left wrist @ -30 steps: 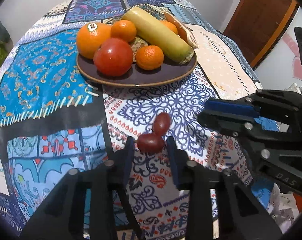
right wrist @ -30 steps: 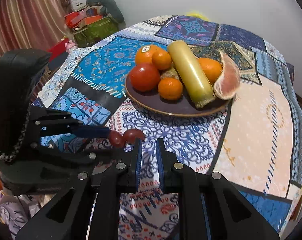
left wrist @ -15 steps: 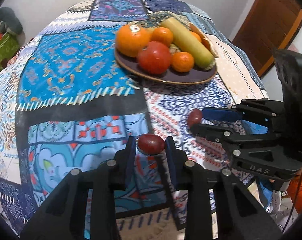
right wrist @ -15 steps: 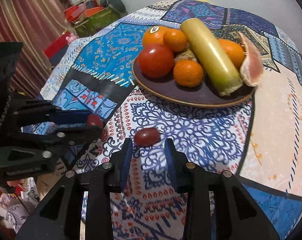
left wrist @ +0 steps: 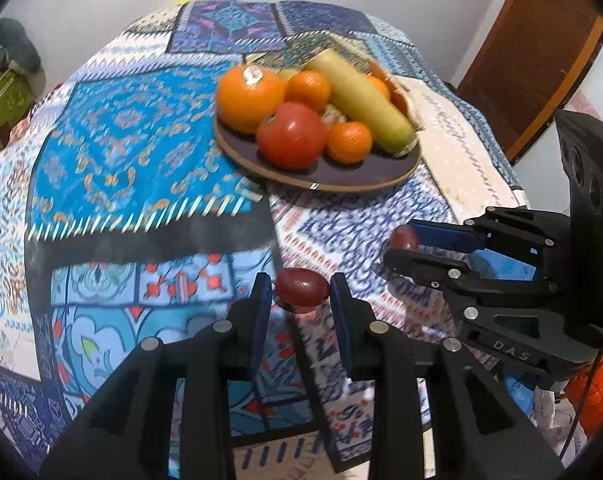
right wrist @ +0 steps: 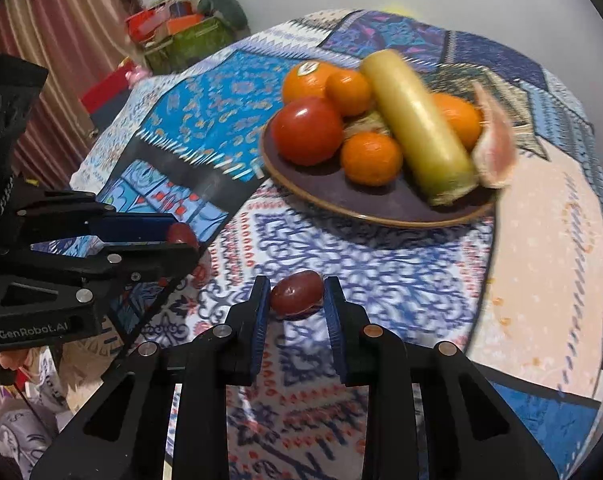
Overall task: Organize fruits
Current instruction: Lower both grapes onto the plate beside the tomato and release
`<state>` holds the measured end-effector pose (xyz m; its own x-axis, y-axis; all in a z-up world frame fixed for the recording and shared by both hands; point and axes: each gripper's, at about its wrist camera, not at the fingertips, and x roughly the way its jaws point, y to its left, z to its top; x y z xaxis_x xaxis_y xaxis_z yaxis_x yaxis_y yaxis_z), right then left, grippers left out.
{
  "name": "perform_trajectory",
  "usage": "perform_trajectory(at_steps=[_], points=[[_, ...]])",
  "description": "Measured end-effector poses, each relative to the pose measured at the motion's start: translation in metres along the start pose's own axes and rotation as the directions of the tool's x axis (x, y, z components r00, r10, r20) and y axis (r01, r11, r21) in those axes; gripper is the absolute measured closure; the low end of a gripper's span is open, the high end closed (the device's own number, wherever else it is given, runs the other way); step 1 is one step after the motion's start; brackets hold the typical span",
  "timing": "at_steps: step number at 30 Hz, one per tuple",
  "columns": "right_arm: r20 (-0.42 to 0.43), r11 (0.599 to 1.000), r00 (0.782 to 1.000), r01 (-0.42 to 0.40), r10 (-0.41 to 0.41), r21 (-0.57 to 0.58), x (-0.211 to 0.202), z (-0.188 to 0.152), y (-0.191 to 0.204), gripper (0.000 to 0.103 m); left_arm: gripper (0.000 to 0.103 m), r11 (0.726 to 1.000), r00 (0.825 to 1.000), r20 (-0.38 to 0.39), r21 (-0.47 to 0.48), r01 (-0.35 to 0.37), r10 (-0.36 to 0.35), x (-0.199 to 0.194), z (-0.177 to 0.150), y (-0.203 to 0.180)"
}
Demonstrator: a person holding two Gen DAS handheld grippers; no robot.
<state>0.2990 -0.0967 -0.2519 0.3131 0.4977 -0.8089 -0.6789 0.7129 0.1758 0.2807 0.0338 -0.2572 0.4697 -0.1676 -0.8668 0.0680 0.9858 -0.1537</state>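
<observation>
My left gripper [left wrist: 300,292] is shut on a dark red grape [left wrist: 302,292] and holds it above the tablecloth. My right gripper [right wrist: 296,295] is shut on a second red grape [right wrist: 297,293], also lifted. Each gripper shows in the other's view: the right one [left wrist: 401,246] with its grape [left wrist: 404,237], the left one [right wrist: 181,240] with its grape [right wrist: 182,234]. The dark plate [left wrist: 333,176] beyond holds a tomato [left wrist: 292,135], several oranges, a long yellow-green fruit [left wrist: 361,102] and a pink citrus wedge [right wrist: 495,142].
The round table wears a patterned blue patchwork cloth [left wrist: 133,152]. A brown wooden door [left wrist: 533,48] stands at the right. Boxes and clutter [right wrist: 177,36] sit beyond the table's far left, by a striped curtain [right wrist: 61,40].
Both grippers have lifted their grapes off the cloth and apart; the right gripper closed on its grape. Both have drawn back a little from the plate.
</observation>
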Motion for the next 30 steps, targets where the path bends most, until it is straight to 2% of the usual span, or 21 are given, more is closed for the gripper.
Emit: perform_trajectory(at_steps=[9,14,30], points=[[0.093,0.997,0.994,0.06,-0.065,0.052,-0.031,0.009,-0.029,0.078,0.073,1.0,0.998,0.052,0.021,0.018,-0.019,-0.002,0.031,-0.017],[0.134,0.993,0.987,0.071,-0.084,0.094,-0.034,0.02,-0.043,0.078,0.073,0.999,0.998,0.063,0.025,0.028,-0.029,0.005,0.047,-0.023],[0.124,0.993,0.99,0.051,-0.064,0.105,-0.009,0.029,-0.054,0.078,0.073,1.0,0.998,0.053,-0.01,0.022,-0.022,0.036,0.061,-0.015]])
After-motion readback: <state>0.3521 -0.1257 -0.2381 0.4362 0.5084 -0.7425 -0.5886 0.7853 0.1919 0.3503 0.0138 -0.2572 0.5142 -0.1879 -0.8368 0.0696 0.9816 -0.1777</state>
